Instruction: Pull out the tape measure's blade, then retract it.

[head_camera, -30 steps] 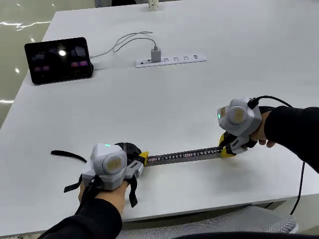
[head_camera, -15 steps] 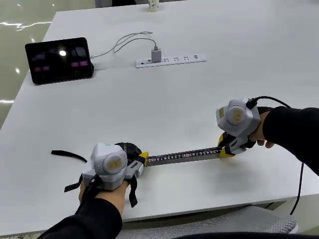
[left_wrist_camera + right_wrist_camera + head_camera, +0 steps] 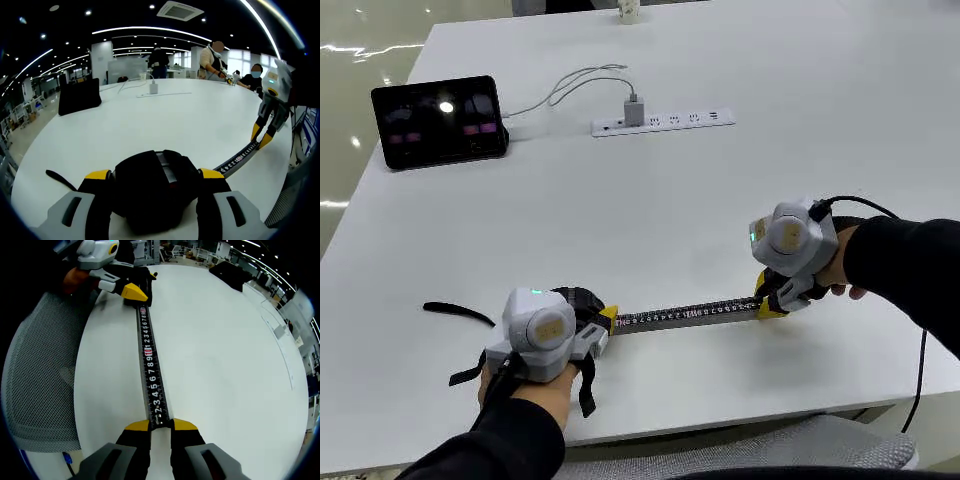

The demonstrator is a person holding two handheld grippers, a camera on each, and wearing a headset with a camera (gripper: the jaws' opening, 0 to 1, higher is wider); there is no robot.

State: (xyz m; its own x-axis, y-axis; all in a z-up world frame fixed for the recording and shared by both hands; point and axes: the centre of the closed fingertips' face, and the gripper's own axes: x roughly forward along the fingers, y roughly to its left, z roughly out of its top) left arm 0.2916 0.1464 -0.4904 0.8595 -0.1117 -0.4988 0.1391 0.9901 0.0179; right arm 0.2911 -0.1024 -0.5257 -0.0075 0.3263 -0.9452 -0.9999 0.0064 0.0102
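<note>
With the left gripper [image 3: 595, 325] clamping the tape measure case [image 3: 152, 187] on the table [image 3: 720, 200], the right gripper [image 3: 161, 424], pinching the blade [image 3: 150, 360] at its tip, is edging back toward the case, shortening the exposed length, so retraction appears underway.

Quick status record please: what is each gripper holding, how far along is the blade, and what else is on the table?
left gripper: shut on tape measure case
right gripper: shut on the end of the blade
blade state: pulled out, straight from case to right gripper, numbers up
table: white
far side: tablet, power strip with charger plugged in
strap: black, lying left of the case
</note>
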